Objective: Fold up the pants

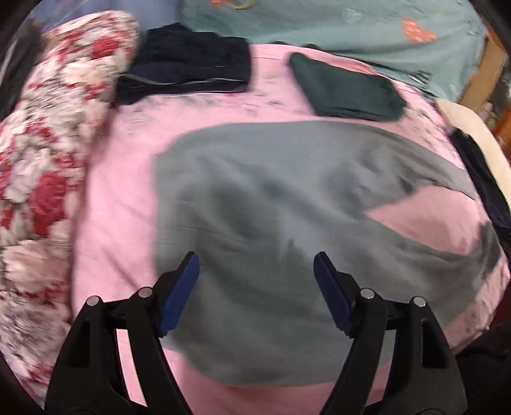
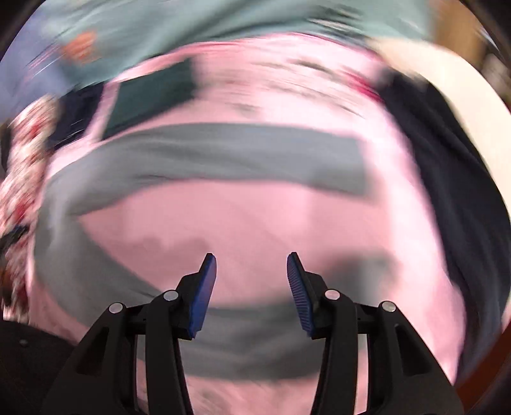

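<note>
Grey pants (image 1: 255, 204) lie spread flat on a pink sheet (image 1: 118, 191), waist end near me, two legs running off to the right with pink showing between them. My left gripper (image 1: 256, 255) is open and empty, hovering over the waist part. In the blurred right wrist view the pants (image 2: 223, 156) show as two grey legs with pink between. My right gripper (image 2: 251, 255) is open and empty, above the pink gap between the legs.
A folded dark navy garment (image 1: 188, 67) and a folded dark green one (image 1: 348, 89) lie at the far side of the sheet. A red-and-white floral quilt (image 1: 48, 143) is bunched at the left. A teal blanket (image 1: 335, 28) lies behind. Dark cloth (image 2: 447, 166) lies at the right.
</note>
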`<control>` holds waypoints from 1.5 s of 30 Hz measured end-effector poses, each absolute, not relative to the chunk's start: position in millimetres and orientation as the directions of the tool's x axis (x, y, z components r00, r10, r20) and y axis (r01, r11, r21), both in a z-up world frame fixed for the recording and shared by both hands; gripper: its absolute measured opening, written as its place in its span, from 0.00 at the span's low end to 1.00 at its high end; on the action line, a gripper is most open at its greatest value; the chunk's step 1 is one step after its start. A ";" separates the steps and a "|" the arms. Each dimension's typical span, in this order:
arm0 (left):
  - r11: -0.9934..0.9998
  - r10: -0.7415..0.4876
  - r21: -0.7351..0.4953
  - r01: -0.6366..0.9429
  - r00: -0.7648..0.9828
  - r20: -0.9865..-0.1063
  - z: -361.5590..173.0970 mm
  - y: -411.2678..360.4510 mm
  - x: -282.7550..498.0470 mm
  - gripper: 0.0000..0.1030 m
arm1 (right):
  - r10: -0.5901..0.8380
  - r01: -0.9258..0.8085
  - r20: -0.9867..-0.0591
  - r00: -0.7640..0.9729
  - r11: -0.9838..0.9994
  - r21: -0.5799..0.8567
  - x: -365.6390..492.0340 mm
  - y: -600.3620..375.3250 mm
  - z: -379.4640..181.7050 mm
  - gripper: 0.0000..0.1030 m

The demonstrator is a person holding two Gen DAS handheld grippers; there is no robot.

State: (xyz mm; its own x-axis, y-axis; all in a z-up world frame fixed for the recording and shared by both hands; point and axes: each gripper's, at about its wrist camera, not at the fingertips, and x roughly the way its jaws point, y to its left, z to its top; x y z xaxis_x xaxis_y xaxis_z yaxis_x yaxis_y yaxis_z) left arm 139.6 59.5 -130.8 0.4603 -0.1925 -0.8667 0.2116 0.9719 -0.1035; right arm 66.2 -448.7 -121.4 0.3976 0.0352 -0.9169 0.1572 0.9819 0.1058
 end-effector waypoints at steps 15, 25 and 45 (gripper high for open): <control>0.906 -0.280 -0.133 0.402 0.333 -0.900 -134.2 -89.0 75.3 0.73 | 0.219 0.365 -0.873 0.436 0.844 0.394 -3.3 -527.3 -186.9 0.13; 0.937 -0.202 -0.105 0.332 0.272 -0.941 -162.8 -78.0 79.4 0.77 | 0.061 0.293 -0.927 0.370 0.939 0.178 -35.8 -504.2 -159.1 0.23; 0.972 -0.199 -0.135 0.190 0.373 -0.906 -143.2 -56.3 115.3 0.76 | -0.060 -0.017 -0.843 0.534 0.996 -0.082 130.6 -464.7 -144.5 0.50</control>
